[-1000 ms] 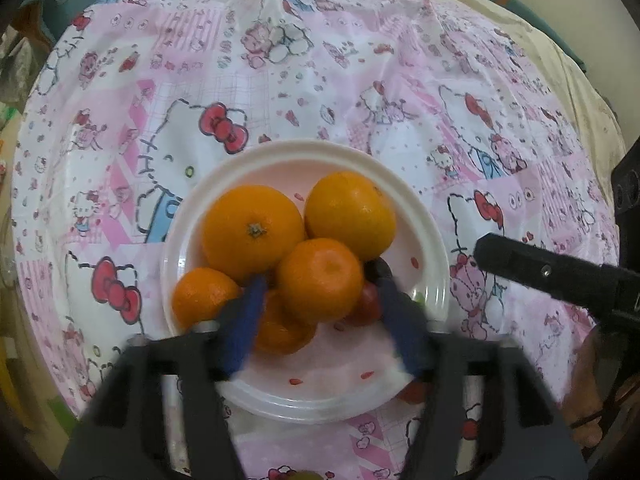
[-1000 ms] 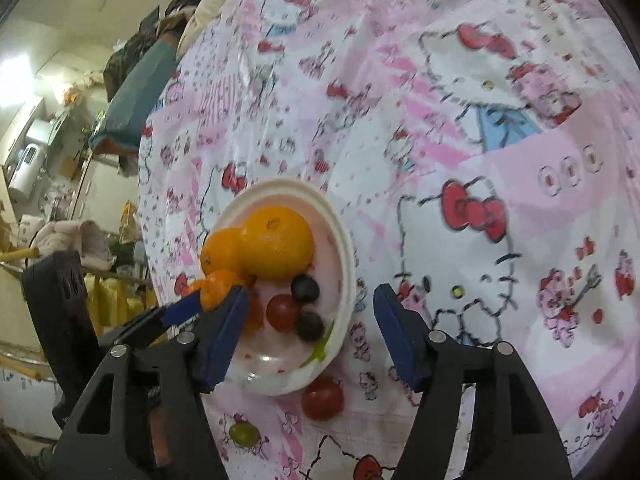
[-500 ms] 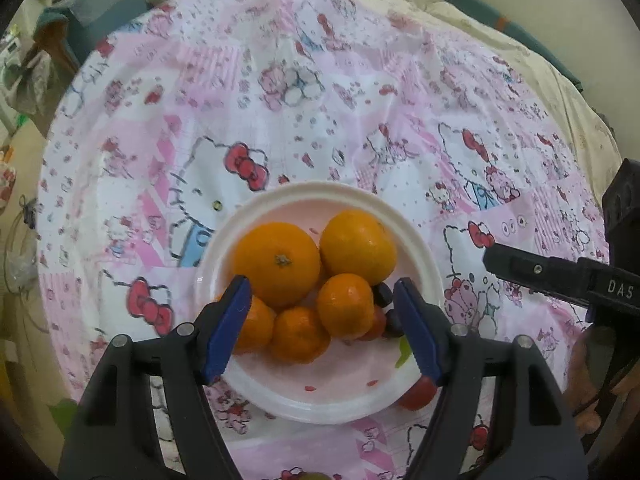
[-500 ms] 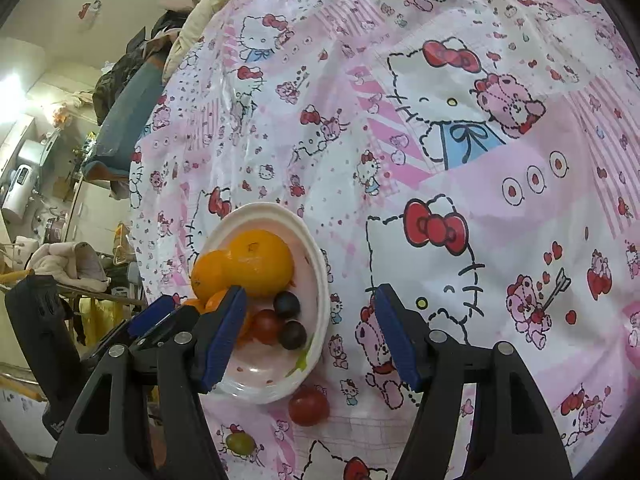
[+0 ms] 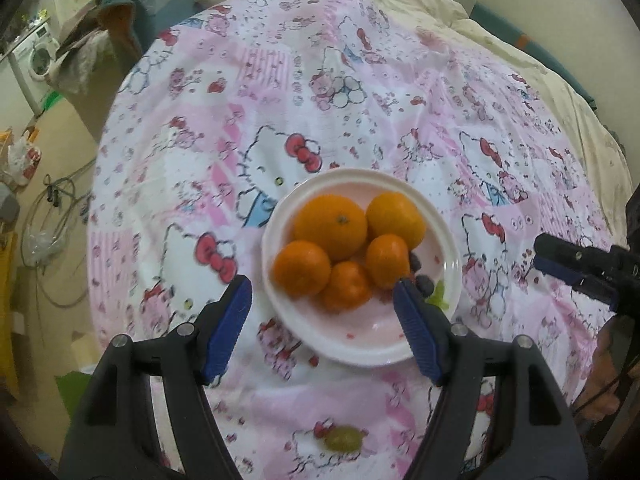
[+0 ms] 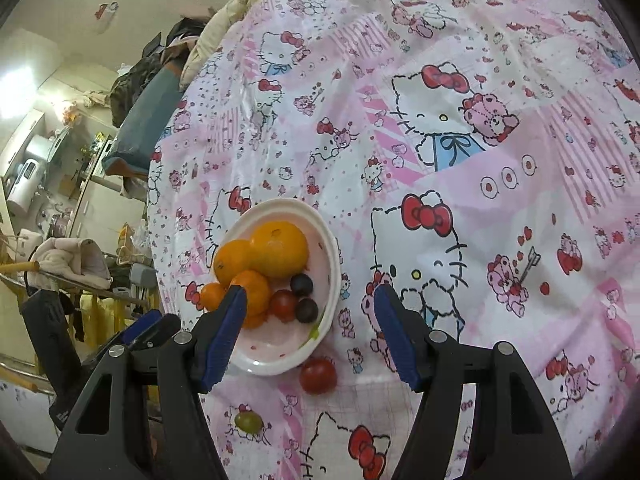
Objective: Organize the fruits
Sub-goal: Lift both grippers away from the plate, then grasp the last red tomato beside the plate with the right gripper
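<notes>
On the cloth-covered bed sits the plate [image 5: 362,354], oranges [image 5: 331,226] heaped inside so none roll; a tomato [image 6: 318,375] and grape [image 6: 248,421] lie loose just outside it; my left tongs [image 5: 322,326] and right tongs [image 6: 308,334] gape wide, holding nothing, raised clear above.
</notes>
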`<state>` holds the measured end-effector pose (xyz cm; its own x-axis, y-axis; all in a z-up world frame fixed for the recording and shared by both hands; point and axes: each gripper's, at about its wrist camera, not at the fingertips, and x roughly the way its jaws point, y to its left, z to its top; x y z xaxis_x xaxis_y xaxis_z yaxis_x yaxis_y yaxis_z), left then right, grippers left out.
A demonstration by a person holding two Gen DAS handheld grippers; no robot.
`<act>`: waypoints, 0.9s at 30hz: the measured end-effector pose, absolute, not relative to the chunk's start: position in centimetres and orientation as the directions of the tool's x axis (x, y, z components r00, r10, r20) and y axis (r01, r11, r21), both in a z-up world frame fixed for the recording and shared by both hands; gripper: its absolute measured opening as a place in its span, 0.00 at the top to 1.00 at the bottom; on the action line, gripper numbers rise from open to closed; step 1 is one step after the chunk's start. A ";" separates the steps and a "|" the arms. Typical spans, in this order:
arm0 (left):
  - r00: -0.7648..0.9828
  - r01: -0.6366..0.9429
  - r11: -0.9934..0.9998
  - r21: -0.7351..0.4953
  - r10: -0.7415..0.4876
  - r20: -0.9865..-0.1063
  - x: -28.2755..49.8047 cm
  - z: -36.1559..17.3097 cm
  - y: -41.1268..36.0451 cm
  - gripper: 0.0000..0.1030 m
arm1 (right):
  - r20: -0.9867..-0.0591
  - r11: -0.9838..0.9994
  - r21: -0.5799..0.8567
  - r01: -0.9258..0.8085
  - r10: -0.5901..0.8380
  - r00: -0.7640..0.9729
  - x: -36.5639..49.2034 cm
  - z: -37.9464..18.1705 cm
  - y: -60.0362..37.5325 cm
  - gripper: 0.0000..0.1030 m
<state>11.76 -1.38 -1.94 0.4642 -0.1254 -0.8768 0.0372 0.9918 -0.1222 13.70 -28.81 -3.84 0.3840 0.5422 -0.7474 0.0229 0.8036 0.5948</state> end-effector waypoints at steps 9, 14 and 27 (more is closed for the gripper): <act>0.465 0.000 0.993 -0.119 -0.105 -0.879 8.9 -1.3 0.1 0.32 | -0.779 0.835 0.550 0.007 0.510 0.365 11.5 -3.9 -28.0 0.17; 0.464 -0.012 0.993 -0.119 -0.100 -0.880 7.2 -1.4 0.3 0.32 | -0.790 0.839 0.544 0.019 0.504 0.349 10.0 -4.6 -28.1 0.16; 0.441 -0.075 0.983 -0.168 -0.118 -0.890 5.4 -2.9 1.1 0.32 | -0.845 0.878 0.477 0.046 0.444 0.300 8.2 -7.1 -28.8 0.16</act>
<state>5.41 1.13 -2.86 0.4409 -0.1183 -0.8897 -0.0748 0.9830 -0.1677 8.20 -28.77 -7.08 0.2998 0.4436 -0.8446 0.0460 0.8775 0.4773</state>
